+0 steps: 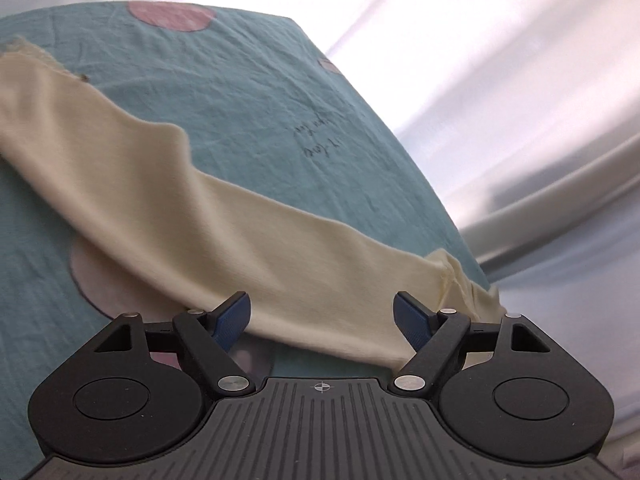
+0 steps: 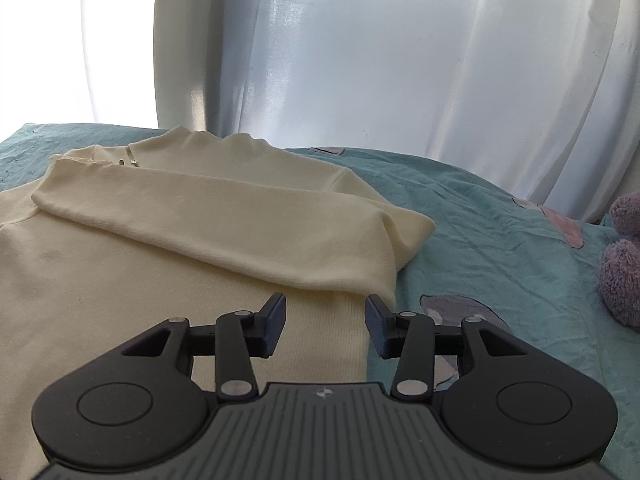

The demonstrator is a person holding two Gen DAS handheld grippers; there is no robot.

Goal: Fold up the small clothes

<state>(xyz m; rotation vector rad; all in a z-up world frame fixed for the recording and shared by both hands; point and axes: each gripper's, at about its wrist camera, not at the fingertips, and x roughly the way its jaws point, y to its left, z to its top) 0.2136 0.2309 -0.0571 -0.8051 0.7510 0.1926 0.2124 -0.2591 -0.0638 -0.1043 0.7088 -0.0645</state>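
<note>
Left gripper (image 1: pixel 322 316): jaws wide apart, empty, over cream knit sleeve (image 1: pixel 200 216). Right gripper (image 2: pixel 326 322): jaws parted, empty, above soft cream sweater (image 2: pixel 160 280), sleeve folded across, on wrinkled teal bedsheet (image 2: pixel 480 232).

Cream sweater (image 2: pixel 168 248) flat (sleeve folded across)

Black left gripper (image 1: pixel 322 314), blue pads, silver screws

Daylight through the white curtain (image 2: pixel 360 80) blows out to glare at far left; the left wrist view is tilted and motion-smeared, edges bowed, the bedsheet (image 1: pixel 240 100) softly lit
</note>
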